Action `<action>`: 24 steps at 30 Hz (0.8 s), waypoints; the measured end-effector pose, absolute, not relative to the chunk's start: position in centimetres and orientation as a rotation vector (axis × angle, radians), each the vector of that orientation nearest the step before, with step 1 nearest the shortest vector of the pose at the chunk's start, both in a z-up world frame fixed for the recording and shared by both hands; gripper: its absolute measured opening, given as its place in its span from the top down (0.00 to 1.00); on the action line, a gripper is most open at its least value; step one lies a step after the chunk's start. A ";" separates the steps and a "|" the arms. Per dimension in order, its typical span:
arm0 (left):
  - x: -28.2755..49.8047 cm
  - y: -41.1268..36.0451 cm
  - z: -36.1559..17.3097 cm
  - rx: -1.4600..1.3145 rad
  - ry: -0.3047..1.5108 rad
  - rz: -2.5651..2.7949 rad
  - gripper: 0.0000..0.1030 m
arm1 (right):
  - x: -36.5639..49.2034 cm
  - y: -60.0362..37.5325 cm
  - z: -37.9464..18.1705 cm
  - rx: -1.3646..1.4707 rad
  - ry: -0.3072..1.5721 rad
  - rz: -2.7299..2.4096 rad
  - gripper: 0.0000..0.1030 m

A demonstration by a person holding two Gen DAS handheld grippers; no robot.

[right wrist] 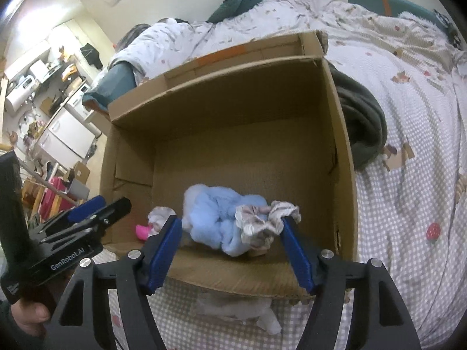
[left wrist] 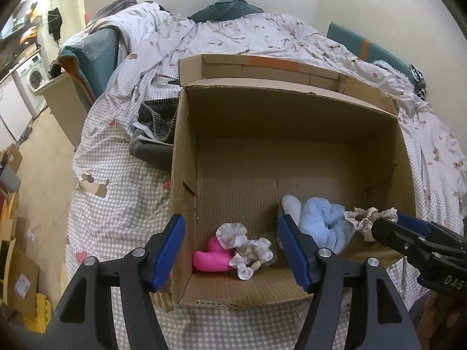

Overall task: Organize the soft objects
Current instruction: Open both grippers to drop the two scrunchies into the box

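An open cardboard box (left wrist: 292,90) (right wrist: 219,87) stands on the bed. In its near left corner lie a pink plush (left wrist: 210,258) (right wrist: 142,231) and a white-grey frilly scrunchie (left wrist: 245,242). A fluffy light-blue cloth (left wrist: 324,221) (right wrist: 213,213) with a white soft piece (left wrist: 292,204) lies near the front middle. My left gripper (left wrist: 230,227) (right wrist: 116,207) is open above the pink plush, straddling the box's left wall. My right gripper (right wrist: 230,224) (left wrist: 385,224) is open over the blue cloth. A beige frilly scrunchie (right wrist: 262,218) (left wrist: 364,218) hangs against its right fingertip, not pinched.
The bed has a checked cover (left wrist: 116,198) (right wrist: 408,204). A dark ribbed garment (left wrist: 154,122) (right wrist: 362,110) lies against the box's side. White fabric (right wrist: 233,309) lies by the box's front edge. Left of the bed are floor, cartons and a washing machine (left wrist: 32,75).
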State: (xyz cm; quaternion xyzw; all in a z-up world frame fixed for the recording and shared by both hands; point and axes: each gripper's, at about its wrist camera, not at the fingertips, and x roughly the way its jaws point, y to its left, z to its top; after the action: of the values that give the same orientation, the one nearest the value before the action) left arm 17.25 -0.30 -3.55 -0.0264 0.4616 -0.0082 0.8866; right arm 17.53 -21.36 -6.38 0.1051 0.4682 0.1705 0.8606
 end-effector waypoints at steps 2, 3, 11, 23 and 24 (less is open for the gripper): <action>17.2 -0.3 -3.5 -0.054 0.960 -0.017 0.39 | 17.6 -21.5 -6.5 0.220 0.985 0.355 0.29; 17.2 -0.3 -3.5 -0.053 0.960 -0.017 0.39 | 17.6 -21.4 -6.6 0.222 0.992 0.354 0.29; 16.9 -0.4 -3.4 -0.044 0.948 -0.015 0.39 | 17.7 -21.8 -6.2 0.237 0.984 0.346 0.29; 14.5 1.4 -1.5 -0.032 0.888 0.032 0.39 | 16.4 -22.6 -6.1 0.211 0.987 0.304 0.29; 14.3 1.7 -1.5 -0.036 0.890 0.037 0.39 | 16.2 -22.6 -6.0 0.205 0.987 0.302 0.29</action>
State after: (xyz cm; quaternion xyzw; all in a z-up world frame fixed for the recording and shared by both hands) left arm 14.35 1.67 -1.47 -0.0175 0.4302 0.0177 0.9024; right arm 16.21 -22.63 -6.00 0.0977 0.4712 0.1443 0.8646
